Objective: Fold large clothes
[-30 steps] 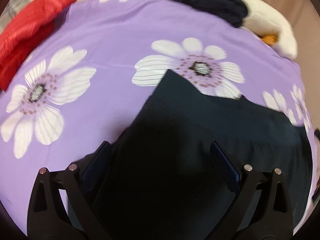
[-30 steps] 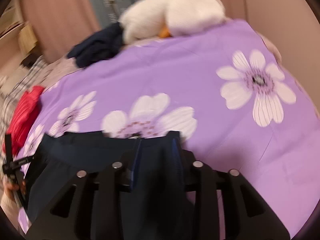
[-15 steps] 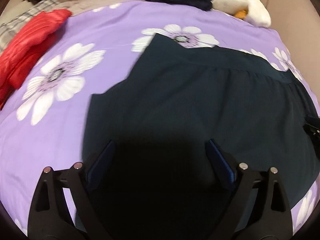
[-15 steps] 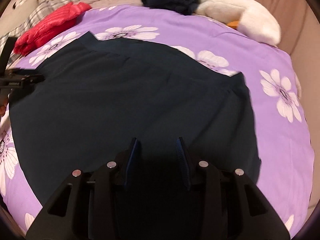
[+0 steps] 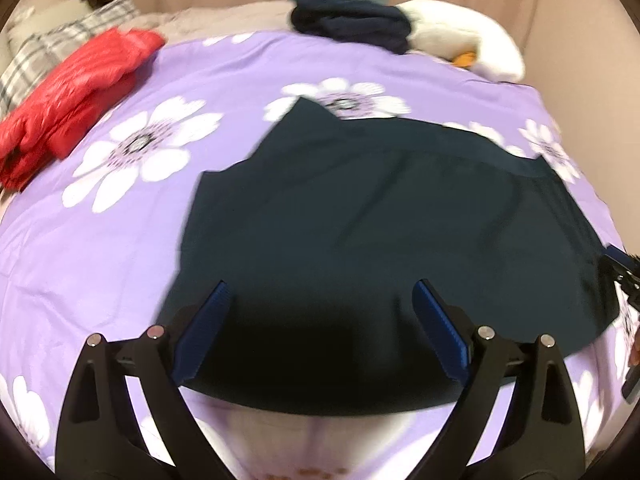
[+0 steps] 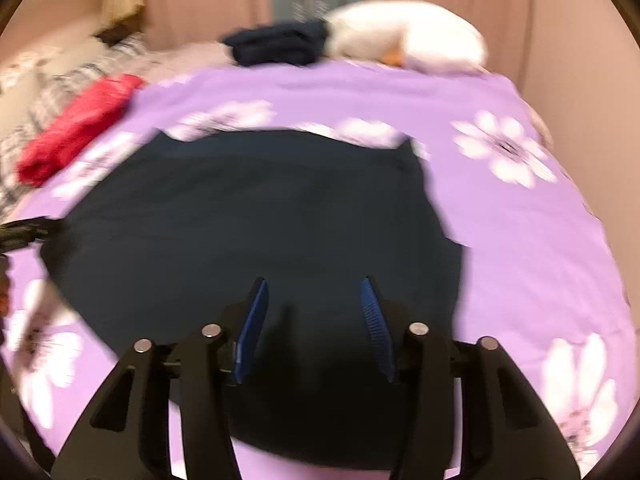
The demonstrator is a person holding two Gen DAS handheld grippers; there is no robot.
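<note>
A large dark navy garment [image 5: 384,232] [image 6: 248,220] lies spread flat on the purple flowered bedsheet [image 5: 120,264] [image 6: 520,240]. My left gripper [image 5: 320,286] hovers over the garment's near left part, jaws wide open, nothing between its blue pads [image 5: 208,320]. My right gripper [image 6: 314,282] hangs over the near right part. Its jaws are opening, and only the flat cloth shows below the gap between the pads [image 6: 252,328]. Each gripper peeks into the other's view at the garment's side edges: the right gripper [image 5: 620,270], the left gripper [image 6: 24,232].
A red puffy jacket [image 5: 76,92] [image 6: 76,128] lies at the far left of the bed. Folded dark clothes [image 5: 352,28] [image 6: 280,44] and a white plush toy [image 5: 464,44] [image 6: 408,36] sit at the far edge. A plaid pillow [image 5: 48,52] and curtains are behind.
Both grippers have drawn back toward the bed's near edge, so the whole garment now shows lying flat. The right jaws have spread wider and left the cloth.
</note>
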